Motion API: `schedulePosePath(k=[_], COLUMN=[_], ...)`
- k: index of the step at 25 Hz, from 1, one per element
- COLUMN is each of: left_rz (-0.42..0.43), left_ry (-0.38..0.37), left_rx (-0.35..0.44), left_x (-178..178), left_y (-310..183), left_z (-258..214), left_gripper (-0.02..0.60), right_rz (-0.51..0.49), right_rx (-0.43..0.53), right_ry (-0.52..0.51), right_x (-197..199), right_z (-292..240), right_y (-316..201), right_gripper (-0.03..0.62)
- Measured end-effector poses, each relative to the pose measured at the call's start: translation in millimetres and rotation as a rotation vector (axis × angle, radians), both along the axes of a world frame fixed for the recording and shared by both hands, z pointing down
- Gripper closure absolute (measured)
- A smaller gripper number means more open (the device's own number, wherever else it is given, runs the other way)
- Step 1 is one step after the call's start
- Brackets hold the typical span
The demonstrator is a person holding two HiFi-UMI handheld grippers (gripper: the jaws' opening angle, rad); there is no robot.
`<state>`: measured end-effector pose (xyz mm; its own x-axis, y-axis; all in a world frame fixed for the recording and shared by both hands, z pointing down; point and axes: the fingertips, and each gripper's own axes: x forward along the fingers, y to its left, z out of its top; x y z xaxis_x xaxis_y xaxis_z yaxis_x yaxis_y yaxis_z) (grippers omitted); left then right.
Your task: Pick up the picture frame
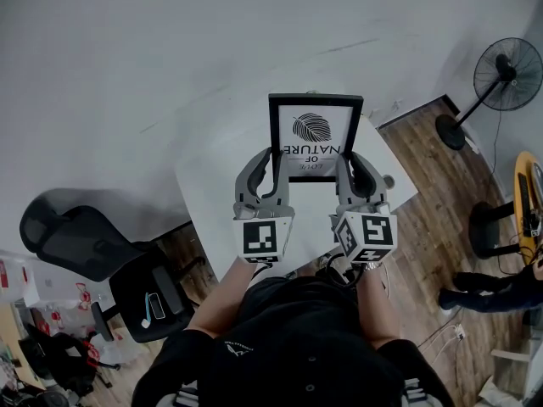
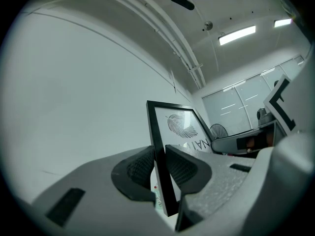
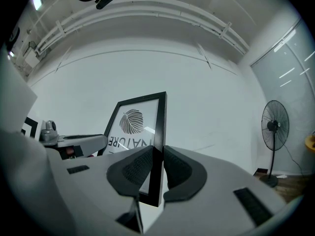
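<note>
Both level, left gripper (image 2: 158, 157), right gripper (image 3: 156, 156), clamping picture frame (image 1: 316, 138) sides

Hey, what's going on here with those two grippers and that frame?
A person has a gripper in each hand, both clamped on a black picture frame with a leaf print. The left gripper pinches one side edge and the right gripper the opposite one. The frame stands upright over the white table; whether it has left the tabletop is hard to tell.

picture frame (image 1: 316, 136) lower corners tucked behind left gripper (image 1: 270, 161) and right gripper (image 1: 349, 161), person (image 1: 496, 291) chopped off at edge (legs mostly)
</note>
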<state>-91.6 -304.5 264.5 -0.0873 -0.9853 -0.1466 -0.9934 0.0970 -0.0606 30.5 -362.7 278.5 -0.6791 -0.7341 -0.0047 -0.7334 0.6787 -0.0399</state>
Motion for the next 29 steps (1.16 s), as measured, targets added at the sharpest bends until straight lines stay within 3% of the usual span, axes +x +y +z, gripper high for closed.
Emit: schedulePosePath(k=[29], left_rz=[-0.002], left_ry=[-0.017], left_rx=[0.003], left_x=[3.4], left_y=[4.6], left_z=[4.2], left_gripper=[0.503], right_rz=[0.005], right_rx=[-0.002], right_ry=[0.007], right_x=[3.4], right_z=[4.2], right_y=[4.4], right_gripper=[0.526])
